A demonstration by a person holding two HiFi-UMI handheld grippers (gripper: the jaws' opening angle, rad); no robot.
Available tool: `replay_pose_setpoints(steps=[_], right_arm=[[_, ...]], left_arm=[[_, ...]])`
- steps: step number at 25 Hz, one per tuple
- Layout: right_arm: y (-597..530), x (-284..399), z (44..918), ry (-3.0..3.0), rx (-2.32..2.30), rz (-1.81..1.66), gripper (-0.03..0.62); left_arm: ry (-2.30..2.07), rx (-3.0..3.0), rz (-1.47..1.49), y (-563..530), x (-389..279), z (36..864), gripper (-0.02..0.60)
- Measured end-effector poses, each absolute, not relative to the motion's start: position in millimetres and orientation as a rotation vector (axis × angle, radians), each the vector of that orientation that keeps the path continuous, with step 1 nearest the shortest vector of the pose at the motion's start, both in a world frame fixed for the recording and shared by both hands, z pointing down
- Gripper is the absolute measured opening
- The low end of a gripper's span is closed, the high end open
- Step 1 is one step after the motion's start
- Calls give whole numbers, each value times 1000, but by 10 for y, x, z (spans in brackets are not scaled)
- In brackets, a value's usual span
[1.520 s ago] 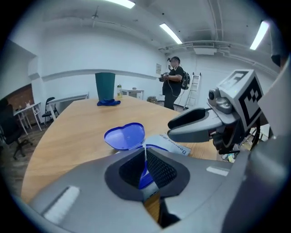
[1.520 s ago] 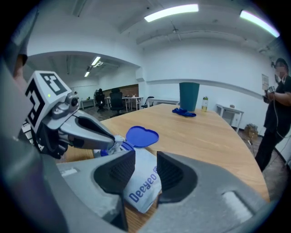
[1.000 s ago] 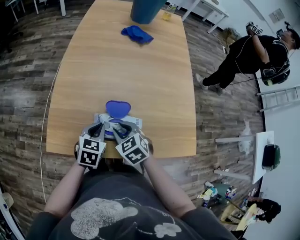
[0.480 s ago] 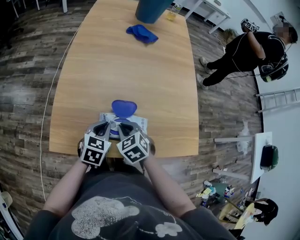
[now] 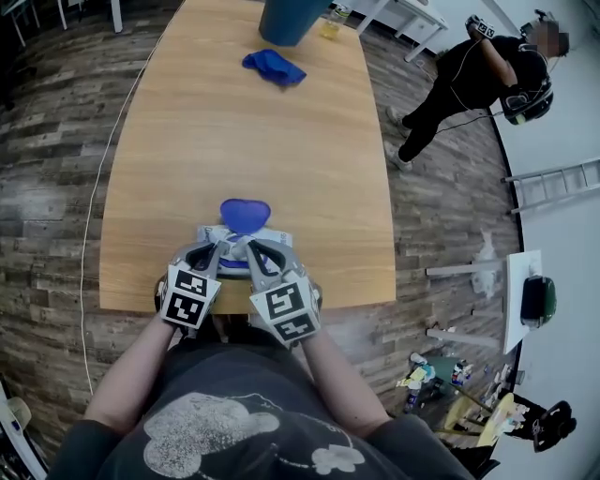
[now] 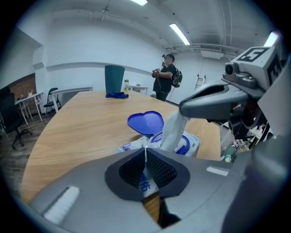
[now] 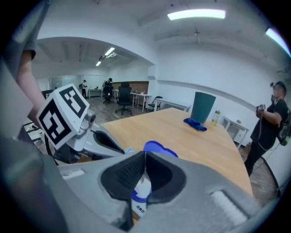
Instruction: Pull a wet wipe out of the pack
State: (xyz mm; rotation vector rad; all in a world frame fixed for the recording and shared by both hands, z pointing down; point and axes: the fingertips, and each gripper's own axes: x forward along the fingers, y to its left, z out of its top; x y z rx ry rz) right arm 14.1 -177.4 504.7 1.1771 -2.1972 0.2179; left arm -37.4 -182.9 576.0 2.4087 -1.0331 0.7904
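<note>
The left tool (image 6: pixel 145 152) clenches the pack (image 5: pixel 274 240) by its near edge, anchoring it on the worktop (image 5: pixel 244 131). The right tool (image 6: pixel 183 109) grips a wet wipe (image 6: pixel 173 129), stretched upward beside the open blue lid (image 5: pixel 245 214).

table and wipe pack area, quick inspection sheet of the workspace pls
surface: wooden table, with the job at its near edge
job's things: wet wipe pack with its blue heart-shaped lid flipped open; a wipe is stretched up out of the opening
clutter: blue cloth, teal bin and small bottle at the far end
grippers: left gripper shut on the pack's near edge; right gripper shut on the wipe
cables: white cable on the floor left of the table
surroundings: person standing off to the right, ladder, wood-plank floor
</note>
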Motion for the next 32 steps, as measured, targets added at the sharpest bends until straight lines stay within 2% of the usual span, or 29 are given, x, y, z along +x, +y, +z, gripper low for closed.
replay_pose_setpoints(steps=[7,19,24,32], right_arm=[[-1735,409,4626,-2196,1393,172,2],[-1482,741,4706,-2188,1479,207,2],[-1226,835,4570,-2241,1475,155,2],[-659,1136,4219,-2335,1534,95,0]], left_arm=[[-1023,2452,760,-1810,-391,5761,39],[-1068,2472,653,-1713,-480,5594,197],[-1162,2443,585,-1401,-486,5326,182],[-1174,2514,369,-663,-105,4714,81]])
